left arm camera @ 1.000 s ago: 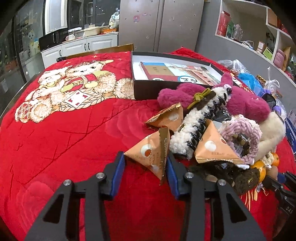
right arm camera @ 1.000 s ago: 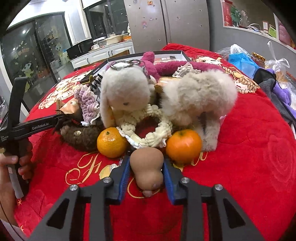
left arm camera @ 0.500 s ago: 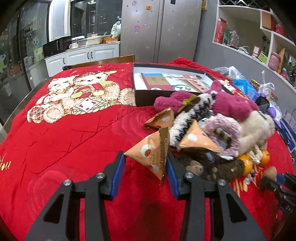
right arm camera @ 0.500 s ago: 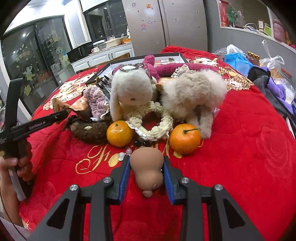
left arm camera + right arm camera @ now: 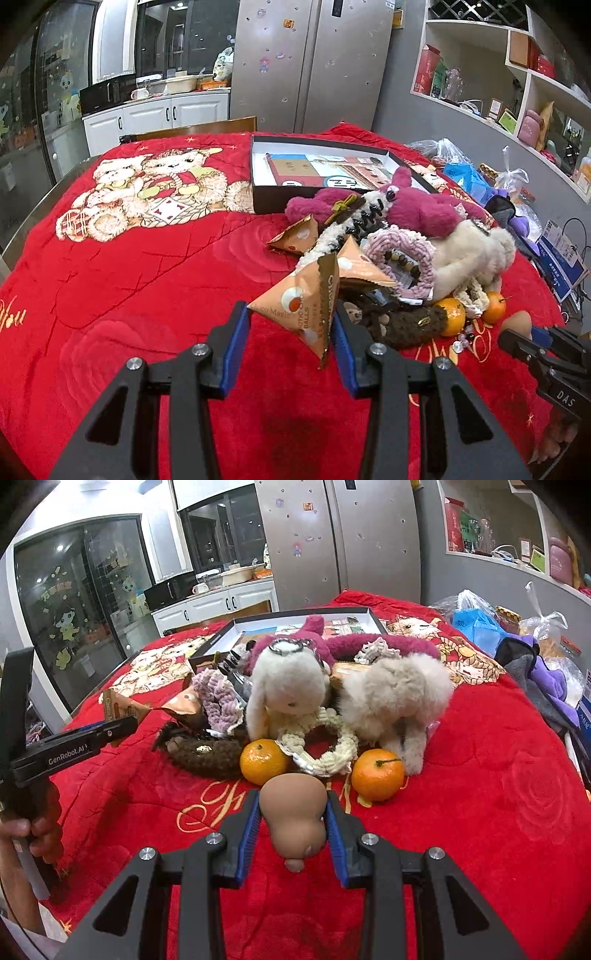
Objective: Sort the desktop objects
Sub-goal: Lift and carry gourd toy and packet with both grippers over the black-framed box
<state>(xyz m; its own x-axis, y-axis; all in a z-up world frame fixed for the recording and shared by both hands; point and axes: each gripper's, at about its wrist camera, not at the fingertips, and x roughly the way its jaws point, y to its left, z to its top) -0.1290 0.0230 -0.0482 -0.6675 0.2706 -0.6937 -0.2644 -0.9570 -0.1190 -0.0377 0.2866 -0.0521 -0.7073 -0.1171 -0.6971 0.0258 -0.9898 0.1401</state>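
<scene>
Red blanket [image 5: 147,266], left tool [image 5: 290,332] clamping snack packet [image 5: 306,306], right tool [image 5: 291,819] gripping seemingly tan gourd [image 5: 295,812]

right gripper [image 5: 291,821] clamps brown gourd-shaped toy [image 5: 293,814] | two oranges [image 5: 264,761] just beyond | plush pile [image 5: 291,686] farther | left gripper [image 5: 74,740] far left
</scene>
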